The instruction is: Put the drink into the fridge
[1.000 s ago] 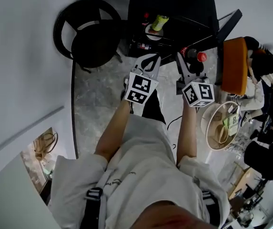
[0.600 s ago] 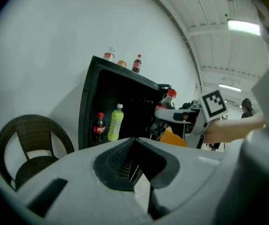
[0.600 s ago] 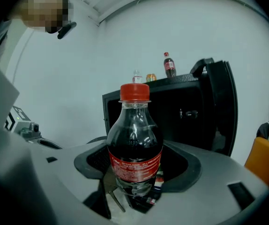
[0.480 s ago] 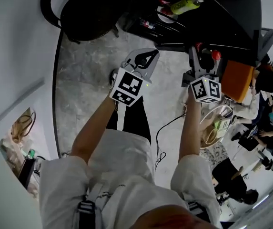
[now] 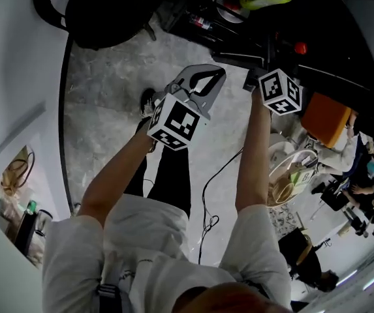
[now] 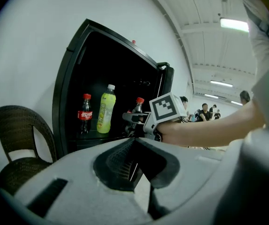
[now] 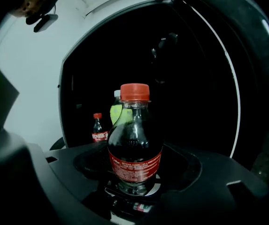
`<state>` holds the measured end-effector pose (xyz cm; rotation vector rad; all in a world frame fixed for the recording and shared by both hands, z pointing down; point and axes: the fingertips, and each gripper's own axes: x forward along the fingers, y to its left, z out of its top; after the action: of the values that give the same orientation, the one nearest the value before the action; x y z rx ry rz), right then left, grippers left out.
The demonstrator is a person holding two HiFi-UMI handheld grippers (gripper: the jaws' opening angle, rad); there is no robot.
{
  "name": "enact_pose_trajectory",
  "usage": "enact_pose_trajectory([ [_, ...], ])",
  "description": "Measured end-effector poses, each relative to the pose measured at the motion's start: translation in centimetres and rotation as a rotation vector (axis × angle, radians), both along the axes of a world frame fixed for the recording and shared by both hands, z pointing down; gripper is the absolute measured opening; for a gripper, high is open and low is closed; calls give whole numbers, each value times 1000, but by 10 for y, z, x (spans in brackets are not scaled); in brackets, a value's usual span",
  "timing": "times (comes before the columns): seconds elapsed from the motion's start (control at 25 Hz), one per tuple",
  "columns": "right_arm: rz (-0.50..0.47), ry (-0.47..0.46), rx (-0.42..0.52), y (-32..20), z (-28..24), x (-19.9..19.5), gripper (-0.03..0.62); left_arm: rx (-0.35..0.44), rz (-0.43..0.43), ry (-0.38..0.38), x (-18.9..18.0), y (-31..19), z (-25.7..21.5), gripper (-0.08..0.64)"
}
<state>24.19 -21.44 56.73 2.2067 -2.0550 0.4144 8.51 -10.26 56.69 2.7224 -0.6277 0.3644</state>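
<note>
The black fridge [image 6: 73, 55] stands open in front of me. On its shelf stand a small cola bottle [image 6: 84, 114] and a yellow-green drink bottle [image 6: 106, 109]. My right gripper [image 7: 134, 184] is shut on a cola bottle [image 7: 134, 144] with a red cap and holds it upright at the fridge opening. The head view shows the red cap of that held cola bottle [image 5: 300, 47] against the dark interior, beyond the right gripper's marker cube [image 5: 279, 91]. My left gripper [image 5: 198, 87] hangs to the left, short of the fridge, shut with nothing in it.
A black round chair [image 5: 102, 8] stands left of the fridge. The fridge door [image 6: 166, 81] is swung out on the right. An orange seat [image 5: 327, 119], a round basket [image 5: 284, 181] and several people are at the right. A cable [image 5: 209, 188] runs over the marble floor.
The person has stepped closer to the fridge. The right gripper has carried the cola bottle forward up to the dark opening. The left gripper has stayed shut and come along.
</note>
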Motion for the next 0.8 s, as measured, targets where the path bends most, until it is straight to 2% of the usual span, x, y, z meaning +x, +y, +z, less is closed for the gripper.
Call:
enact_pose_trajectory([
  [0.12,26,21,-7,-16,17,14,296,65,62,-32,15,-1,4,9],
  [0.24,41,41,-2,-30,25,21,296,71,88,-27,18,3,4,9],
  [0.48,68,102,-14,-60,37,35,296,69,72,-54,20,1,16,9],
  [0.72,186,105,-3,-66,36,50,296,72,67,-61,10,-1,19,9],
  [0.8,200,109,-7,-70,39,53,296,77,70,-64,11,-3,21,9],
])
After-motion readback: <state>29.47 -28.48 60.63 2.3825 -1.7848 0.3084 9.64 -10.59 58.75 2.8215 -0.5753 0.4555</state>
